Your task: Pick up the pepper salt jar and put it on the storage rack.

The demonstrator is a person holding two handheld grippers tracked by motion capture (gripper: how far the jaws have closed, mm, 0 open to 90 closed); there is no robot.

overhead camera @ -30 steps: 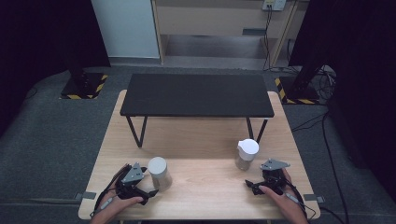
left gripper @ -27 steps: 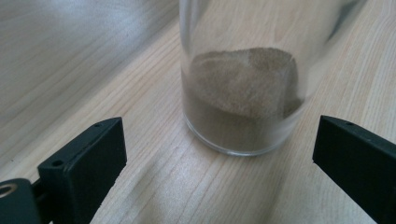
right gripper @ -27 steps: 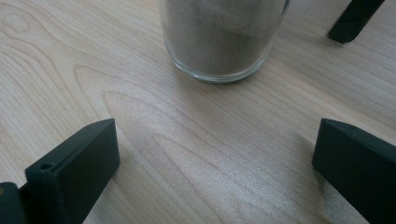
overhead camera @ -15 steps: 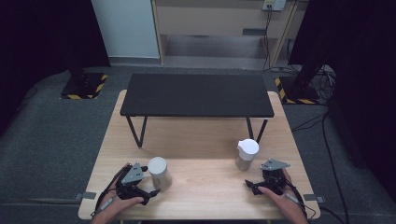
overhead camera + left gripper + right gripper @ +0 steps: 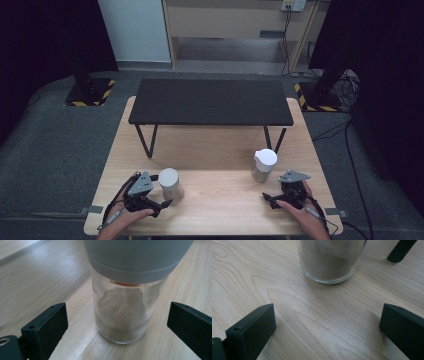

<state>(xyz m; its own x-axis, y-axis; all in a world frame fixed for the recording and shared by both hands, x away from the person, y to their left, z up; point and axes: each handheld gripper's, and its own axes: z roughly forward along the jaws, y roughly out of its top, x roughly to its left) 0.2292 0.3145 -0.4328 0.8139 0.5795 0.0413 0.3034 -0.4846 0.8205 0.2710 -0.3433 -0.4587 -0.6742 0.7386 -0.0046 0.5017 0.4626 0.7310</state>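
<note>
Just ahead of left tongs (image 5: 117, 322) (spread): jar (image 5: 122, 315).

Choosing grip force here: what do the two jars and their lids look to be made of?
Left jar: clear glass, seemingly; see-through wall, thick glossy base, powder inside. Its grey lid: matte, likely plastic. Right jar: the same glassy look, with a bright rim at the base. Its white lid: probably plastic, too small to tell.

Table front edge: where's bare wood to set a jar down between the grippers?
The free patch is the wood between the grey-lidded jar and the white-lidded jar, in front of the black bench. It is crowded beside the left gripper, whose jaws flank its jar, untouched; the right gripper sits short of its jar.
</note>
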